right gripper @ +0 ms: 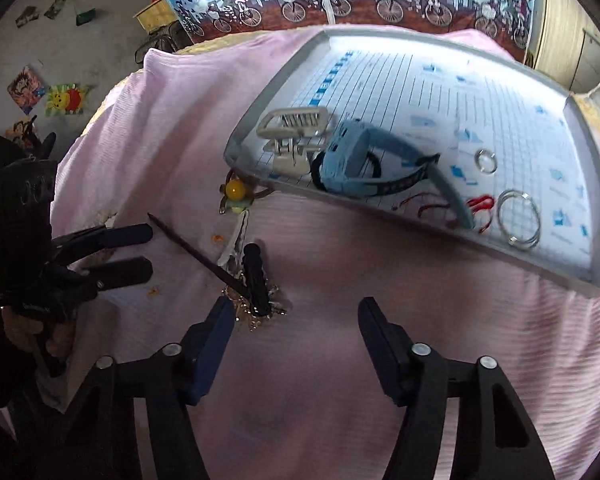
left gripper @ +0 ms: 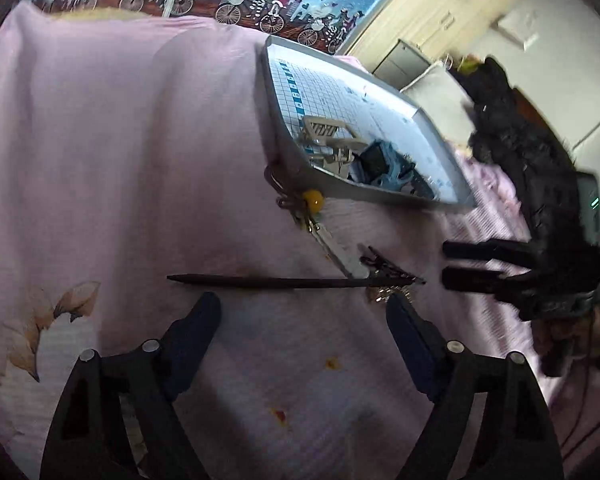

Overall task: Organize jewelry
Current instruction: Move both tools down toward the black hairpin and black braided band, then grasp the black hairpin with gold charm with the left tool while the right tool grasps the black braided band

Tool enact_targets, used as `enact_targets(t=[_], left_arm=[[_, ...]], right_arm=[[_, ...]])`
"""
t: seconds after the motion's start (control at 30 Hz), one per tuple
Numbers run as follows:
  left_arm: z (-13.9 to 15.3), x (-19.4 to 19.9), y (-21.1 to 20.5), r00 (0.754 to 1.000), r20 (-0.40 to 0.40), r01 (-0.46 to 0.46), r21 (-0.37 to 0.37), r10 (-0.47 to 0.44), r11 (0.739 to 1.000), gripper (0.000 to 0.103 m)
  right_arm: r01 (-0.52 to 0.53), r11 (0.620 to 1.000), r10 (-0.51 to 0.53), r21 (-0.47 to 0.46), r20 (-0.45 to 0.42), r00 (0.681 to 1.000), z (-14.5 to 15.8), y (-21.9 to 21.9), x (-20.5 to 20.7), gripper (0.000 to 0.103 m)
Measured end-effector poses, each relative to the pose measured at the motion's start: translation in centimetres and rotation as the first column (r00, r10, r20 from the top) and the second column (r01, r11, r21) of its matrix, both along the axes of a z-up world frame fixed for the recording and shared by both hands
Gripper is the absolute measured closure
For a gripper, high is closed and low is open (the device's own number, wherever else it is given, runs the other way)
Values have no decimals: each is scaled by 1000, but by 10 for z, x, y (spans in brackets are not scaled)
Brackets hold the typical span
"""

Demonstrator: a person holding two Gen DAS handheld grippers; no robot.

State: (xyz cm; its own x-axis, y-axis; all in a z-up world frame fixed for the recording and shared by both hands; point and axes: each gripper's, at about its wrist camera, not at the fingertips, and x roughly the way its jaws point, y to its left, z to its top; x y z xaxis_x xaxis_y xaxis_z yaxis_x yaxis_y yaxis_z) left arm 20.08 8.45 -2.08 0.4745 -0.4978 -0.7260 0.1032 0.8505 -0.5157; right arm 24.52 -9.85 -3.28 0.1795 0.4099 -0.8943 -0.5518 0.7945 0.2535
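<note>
Just ahead of the left hand-held gripper [left gripper: 302, 312], whose jaws are spread and empty, a dark hair stick [left gripper: 268, 281] is seen lying crosswise on the pink bedspread [left gripper: 120, 160]. Beyond its far end, a black hair clip [right gripper: 256, 280] and a small gold chain [right gripper: 246, 314] are heaped together, with a yellow-beaded hairpin [right gripper: 236, 192] farther forward, against the grey tray [right gripper: 276, 76]. The right hand-held gripper [right gripper: 296, 320] is likewise held released, the heap by its left fingertip. Inside the tray, a cream claw clip [right gripper: 296, 136], a blue watch [right gripper: 352, 160] and metal rings [right gripper: 518, 218] are already gathered. A pick-up appears under way; a closing of the jaws on one loose piece would be called for next.
</note>
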Motion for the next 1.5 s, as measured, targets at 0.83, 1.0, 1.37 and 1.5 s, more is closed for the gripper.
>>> enact_targets(t=[0.83,1.0,1.37,1.5], left_arm=[[-3,-2,14,999,-50,-9,-186,0,982,49],[-3,1,10,999,-40,23,-195,-31,981,49],[-8,-2,-7,995,-43,84,-155,-92,984,87],[-7,-3,-10,995,-35,84,-150,-90,985,94]], right_arm=[[-42,998,49,46,-167,985,-23,41,-25,93],[-56,998,61,35,-171,983,-22,48,-32,93],[-119,993,117,-6,-156,981,-23,69,-48,93],[-116,993,115,1,-156,981,-21,63,-51,93]])
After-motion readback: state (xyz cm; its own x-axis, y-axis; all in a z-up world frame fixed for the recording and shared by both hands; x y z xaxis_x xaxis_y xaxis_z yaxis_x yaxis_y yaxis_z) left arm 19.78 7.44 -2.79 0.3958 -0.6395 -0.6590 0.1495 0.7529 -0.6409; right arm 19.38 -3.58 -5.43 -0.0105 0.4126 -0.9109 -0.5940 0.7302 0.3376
